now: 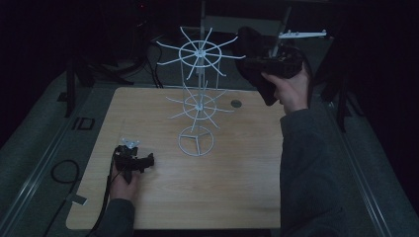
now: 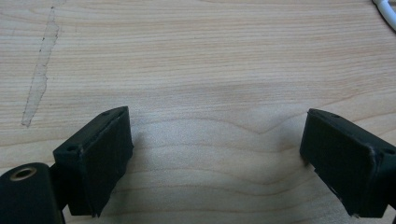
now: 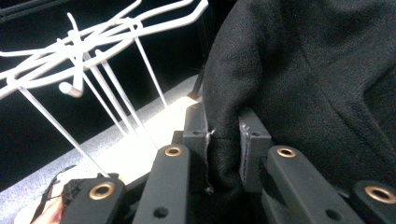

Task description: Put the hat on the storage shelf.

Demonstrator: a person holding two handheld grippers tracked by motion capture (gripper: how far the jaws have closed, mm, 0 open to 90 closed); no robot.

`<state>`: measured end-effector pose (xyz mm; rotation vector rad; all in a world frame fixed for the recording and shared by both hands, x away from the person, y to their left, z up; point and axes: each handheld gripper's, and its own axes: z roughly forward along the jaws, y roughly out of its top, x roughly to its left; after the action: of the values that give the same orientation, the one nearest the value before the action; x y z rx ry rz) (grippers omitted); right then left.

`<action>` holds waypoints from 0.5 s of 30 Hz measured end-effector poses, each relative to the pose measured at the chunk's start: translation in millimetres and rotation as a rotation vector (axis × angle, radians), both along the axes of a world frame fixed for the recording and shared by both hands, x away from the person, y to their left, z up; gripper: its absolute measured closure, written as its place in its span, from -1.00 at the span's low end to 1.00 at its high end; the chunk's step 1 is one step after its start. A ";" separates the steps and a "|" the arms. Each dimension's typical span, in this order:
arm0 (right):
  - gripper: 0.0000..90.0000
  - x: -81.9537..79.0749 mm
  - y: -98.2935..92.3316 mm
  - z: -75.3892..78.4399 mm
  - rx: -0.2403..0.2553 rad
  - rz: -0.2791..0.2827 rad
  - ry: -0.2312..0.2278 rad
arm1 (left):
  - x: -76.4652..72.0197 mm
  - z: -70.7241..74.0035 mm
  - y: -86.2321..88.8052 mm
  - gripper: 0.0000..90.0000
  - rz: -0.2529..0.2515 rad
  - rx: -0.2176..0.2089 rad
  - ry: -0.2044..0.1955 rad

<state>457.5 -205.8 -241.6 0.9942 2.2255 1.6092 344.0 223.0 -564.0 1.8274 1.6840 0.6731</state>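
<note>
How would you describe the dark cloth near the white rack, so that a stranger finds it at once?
Start at the wooden table and the white wire rack on it. At the rack's upper tier, the right claw is shut on a black cloth. It is the soft, dark, hanging thing among thin white wires.

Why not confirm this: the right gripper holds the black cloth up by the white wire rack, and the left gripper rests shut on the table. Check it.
Wrong on one point: the left gripper is open, its jaws wide apart over bare wooden table, as the left gripper view shows. The right gripper does hold the black cloth by the white wire rack.
</note>
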 end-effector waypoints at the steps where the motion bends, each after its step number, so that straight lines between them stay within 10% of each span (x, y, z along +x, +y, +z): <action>1: 0.71 -0.2 -0.2 1.3 0.001 0.000 -0.002 | 0.1 -0.1 -0.2 -0.77 0.003 -0.001 -0.002; 15: 0.71 -4.2 1.3 21.9 0.023 0.009 -0.037 | -0.1 0.1 0.0 -0.77 -0.001 0.001 0.003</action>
<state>453.3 -204.5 -219.7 0.9533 2.1952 1.6478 343.9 223.0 -563.9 1.8305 1.6852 0.6714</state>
